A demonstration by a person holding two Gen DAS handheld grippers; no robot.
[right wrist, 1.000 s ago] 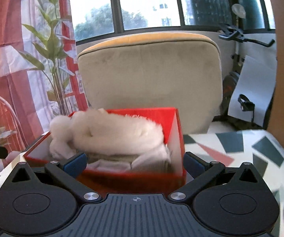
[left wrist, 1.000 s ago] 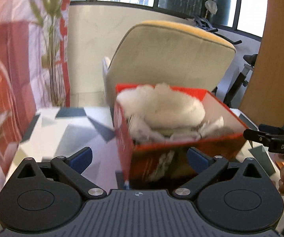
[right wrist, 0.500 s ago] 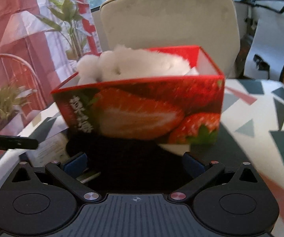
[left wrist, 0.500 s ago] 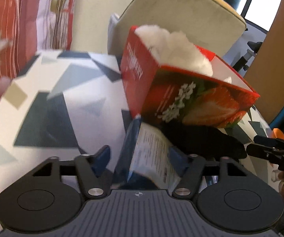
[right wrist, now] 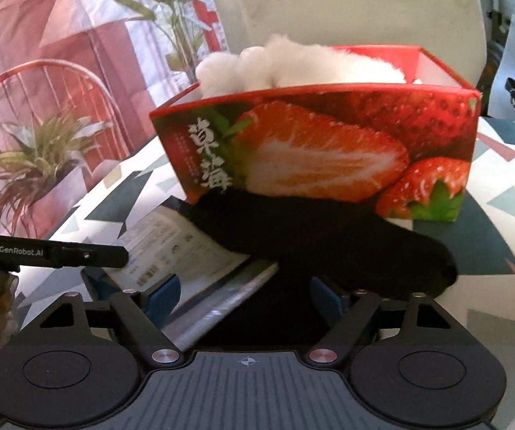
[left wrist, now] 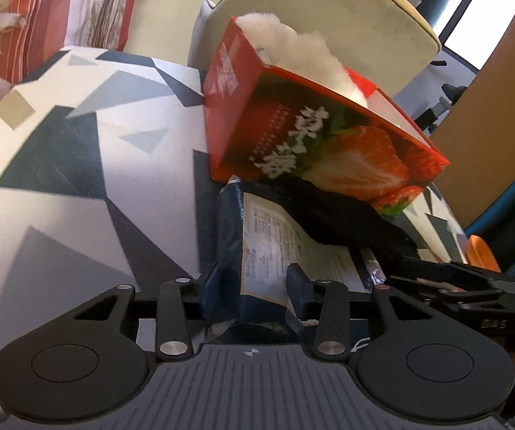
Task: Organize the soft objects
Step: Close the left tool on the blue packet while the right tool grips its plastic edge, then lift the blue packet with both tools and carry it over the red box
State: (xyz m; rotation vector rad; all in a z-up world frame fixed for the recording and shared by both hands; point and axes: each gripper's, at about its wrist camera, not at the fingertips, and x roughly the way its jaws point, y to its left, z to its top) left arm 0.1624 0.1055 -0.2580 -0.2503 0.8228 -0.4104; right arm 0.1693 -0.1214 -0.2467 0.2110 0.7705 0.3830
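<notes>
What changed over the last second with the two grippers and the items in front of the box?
Both grippers dropped from box-rim height to the table. The left gripper narrowed around the blue packet and now grips it. The right gripper stays open, straddling the black cloth without closing on it. The box, its white fluff and the cloth lying over the packet stayed put.

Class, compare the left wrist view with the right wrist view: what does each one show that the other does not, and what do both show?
Left wrist only: the left gripper closed on the dark blue packet, and the box's red end panel. Right wrist only: the right gripper open around the black cloth, plus a potted plant. Both: the strawberry box, white fluffy stuffing, patterned tablecloth and beige chair.
</notes>
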